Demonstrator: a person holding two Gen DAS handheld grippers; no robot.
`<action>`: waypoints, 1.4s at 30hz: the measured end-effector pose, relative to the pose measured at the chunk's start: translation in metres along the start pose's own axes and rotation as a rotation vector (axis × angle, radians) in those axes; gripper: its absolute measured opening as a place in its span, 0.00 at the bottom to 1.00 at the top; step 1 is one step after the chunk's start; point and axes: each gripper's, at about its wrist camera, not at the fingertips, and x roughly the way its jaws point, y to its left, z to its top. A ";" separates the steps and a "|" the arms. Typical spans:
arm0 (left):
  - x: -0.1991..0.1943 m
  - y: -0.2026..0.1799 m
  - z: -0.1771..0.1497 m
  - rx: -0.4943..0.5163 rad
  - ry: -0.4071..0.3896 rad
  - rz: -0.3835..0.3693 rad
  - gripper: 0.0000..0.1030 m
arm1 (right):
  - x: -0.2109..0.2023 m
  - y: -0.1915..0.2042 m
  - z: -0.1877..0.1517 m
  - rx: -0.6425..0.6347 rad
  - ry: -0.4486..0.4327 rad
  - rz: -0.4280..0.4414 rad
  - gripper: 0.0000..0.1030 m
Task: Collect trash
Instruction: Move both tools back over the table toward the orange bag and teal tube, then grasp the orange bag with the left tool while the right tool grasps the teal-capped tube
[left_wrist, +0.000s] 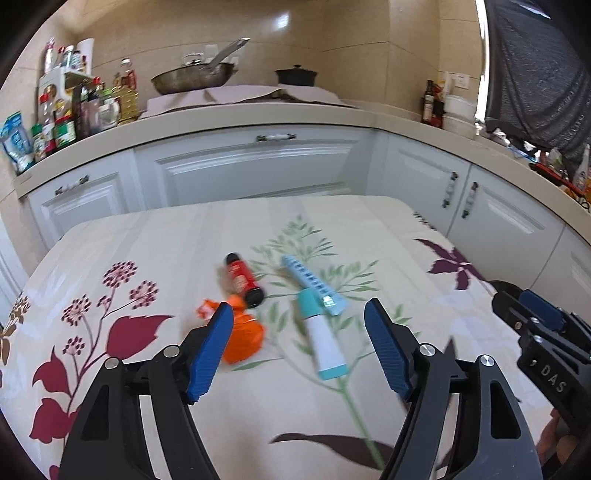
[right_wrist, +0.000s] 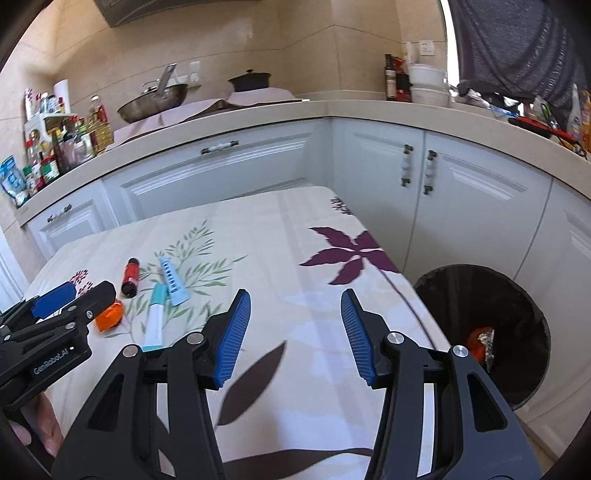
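A home kitchen. White cabinets (left_wrist: 255, 166) run under a counter holding a wok (left_wrist: 192, 75), pot (left_wrist: 295, 75) and oil bottles (left_wrist: 127, 92).

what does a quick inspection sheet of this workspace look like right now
surface: table under a floral cloth, beside the bin.
job's things: orange wrapper, red bottle, white tube and blue tube lie on the cloth; bin already holds orange and foil scraps.
clutter: nothing seen on the table beyond the trash.
grippers: left tool open over the wrapper and white tube, holding nothing; right tool open, empty.
cables: nothing seen.
surroundings: counter with bottles, pan, pot; white cabinets below.
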 end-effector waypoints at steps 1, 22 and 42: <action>0.001 0.004 -0.001 -0.004 0.003 0.008 0.69 | 0.002 0.004 0.000 -0.007 0.004 0.005 0.48; 0.024 0.081 -0.011 -0.078 0.091 0.112 0.70 | 0.056 0.107 -0.005 -0.162 0.144 0.150 0.48; 0.025 0.105 -0.017 -0.120 0.126 0.089 0.72 | 0.083 0.136 -0.018 -0.237 0.304 0.148 0.19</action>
